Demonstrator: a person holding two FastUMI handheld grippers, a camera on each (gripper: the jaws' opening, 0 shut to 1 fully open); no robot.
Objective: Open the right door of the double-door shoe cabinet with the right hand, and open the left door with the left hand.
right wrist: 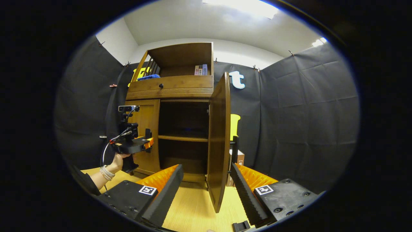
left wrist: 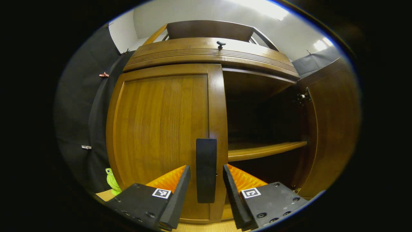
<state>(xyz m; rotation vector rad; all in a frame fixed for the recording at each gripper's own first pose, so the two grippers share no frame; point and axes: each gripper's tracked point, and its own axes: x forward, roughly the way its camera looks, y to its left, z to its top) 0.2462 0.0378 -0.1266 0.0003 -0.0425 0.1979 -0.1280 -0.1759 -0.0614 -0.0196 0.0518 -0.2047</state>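
Left gripper (left wrist: 206, 180): fingers apart, one to each side of the left door handle (left wrist: 206, 170), not pressing on it; whether either finger touches it cannot be told. The handle is a dark upright bar, its long axis vertical, fixed at the inner edge of the left door (left wrist: 161, 141) and lying straight ahead of the gripper between the fingers. Judged step: close on the bar and pull the door outward about its outer, left-side hinges.

Left door: shut, flush with the cabinet front.

Right gripper (right wrist: 206, 190): fingers apart, holding nothing, set back from the cabinet with the free edge of the right door (right wrist: 219, 141) standing between them farther off. Right door: swung wide open, edge-on in the right gripper view, its handle (right wrist: 234, 148) on the far face. That half of the task looks done.

Cabinet interior: dark, one shelf (left wrist: 267, 149) across it, nothing seen on it.

The right gripper view also shows the left gripper at the left door, in a person's hand (right wrist: 119, 160).

Above: a drawer with a knob (left wrist: 220, 43)
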